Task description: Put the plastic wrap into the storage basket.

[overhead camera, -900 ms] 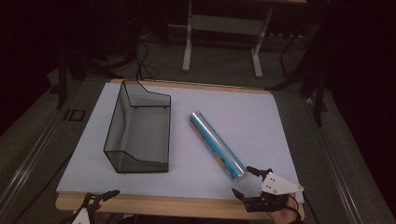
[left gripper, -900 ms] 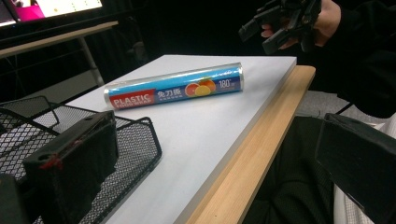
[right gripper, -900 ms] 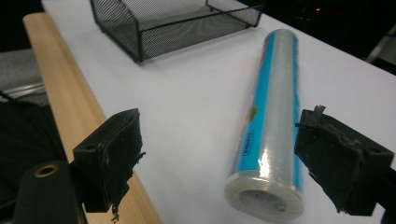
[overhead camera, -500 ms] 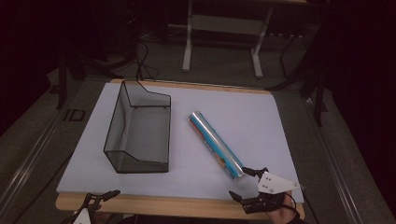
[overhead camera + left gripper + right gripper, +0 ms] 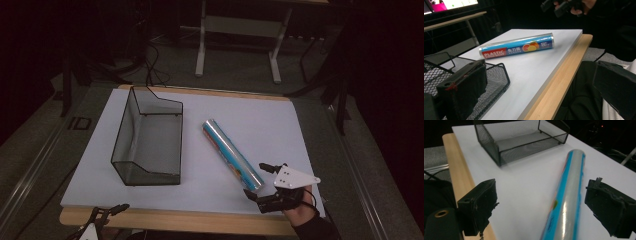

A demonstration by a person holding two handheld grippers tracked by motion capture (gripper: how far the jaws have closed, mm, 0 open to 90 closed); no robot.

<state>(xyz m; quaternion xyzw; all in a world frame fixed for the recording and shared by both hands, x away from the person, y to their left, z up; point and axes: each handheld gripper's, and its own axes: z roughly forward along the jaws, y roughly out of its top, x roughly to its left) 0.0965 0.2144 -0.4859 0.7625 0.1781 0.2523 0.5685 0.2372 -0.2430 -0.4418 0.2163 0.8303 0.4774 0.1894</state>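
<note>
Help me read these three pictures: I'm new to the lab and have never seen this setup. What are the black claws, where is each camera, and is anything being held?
There is no robot here. A person holds a two-jaw tool in each hand. The high view looks down from above the person's side of the table. The right hand-held gripper is at the lower right there, and the left hand-held gripper peeks in at the bottom edge. The other two pictures come from cameras riding on those tools, so the black blocks at the bottom are each tool's own jaws.

On the white tabletop lie a black wire mesh tray and a roll of plastic wrap.

Nothing is held. The right jaws stand open on either side of the roll's near end, not touching it. The left jaws are open too, near the tray's corner.
</note>
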